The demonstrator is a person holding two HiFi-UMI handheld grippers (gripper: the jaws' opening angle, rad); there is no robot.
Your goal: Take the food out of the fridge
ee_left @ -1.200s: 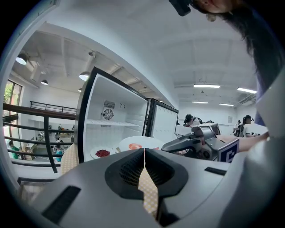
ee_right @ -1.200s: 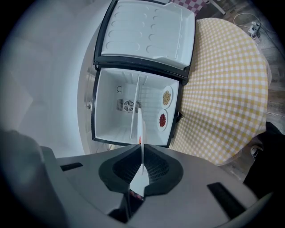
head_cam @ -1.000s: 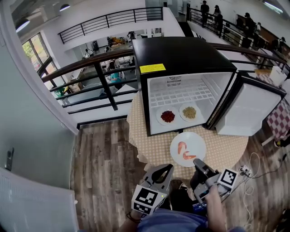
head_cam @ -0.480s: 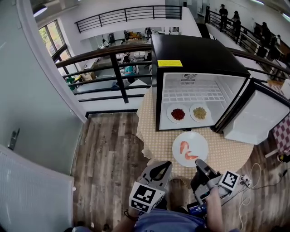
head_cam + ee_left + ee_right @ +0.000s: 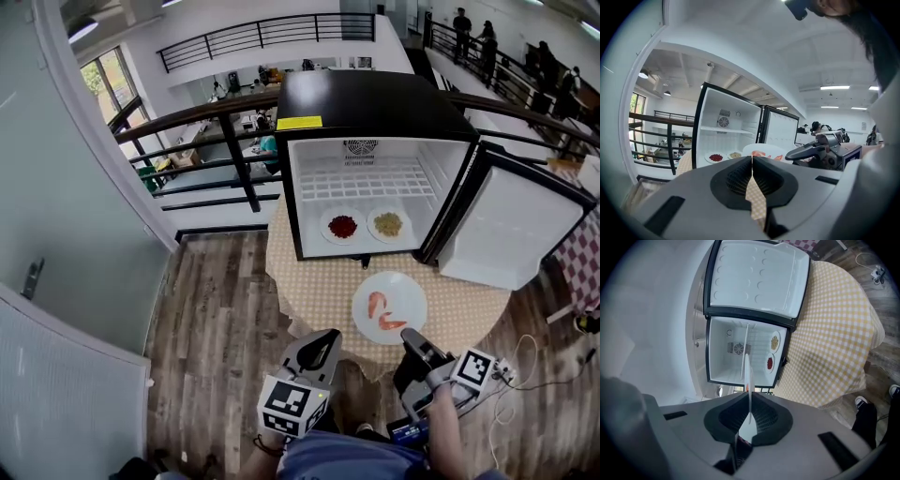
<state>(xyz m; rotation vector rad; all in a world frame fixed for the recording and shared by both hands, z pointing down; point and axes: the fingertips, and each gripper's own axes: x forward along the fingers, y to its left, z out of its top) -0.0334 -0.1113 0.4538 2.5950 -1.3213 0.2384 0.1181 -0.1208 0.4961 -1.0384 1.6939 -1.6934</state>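
A small black fridge [image 5: 375, 108] stands open on a table with a yellow checked cloth [image 5: 469, 309]. On its floor lie a plate of red food [image 5: 343, 226] and a plate of yellowish food [image 5: 387, 224]. In front of the fridge a white plate with shrimp [image 5: 389, 307] is held by its near rim in my right gripper [image 5: 411, 341], which is shut on it. In the right gripper view the plate [image 5: 747, 373] runs edge-on between the jaws. My left gripper [image 5: 328, 336] hangs shut and empty at the table's near edge, to the left of the plate.
The fridge door [image 5: 506, 225] is swung out to the right. A black railing [image 5: 202, 112] runs behind the table, with a drop beyond it. Wooden floor [image 5: 216, 319] lies to the left. A cable and power strip [image 5: 511, 373] sit on the floor at right.
The head view has swung, so the fridge sits further left than half a second ago. My left gripper has drawn back a little toward the body. The shrimp plate stays in the right gripper.
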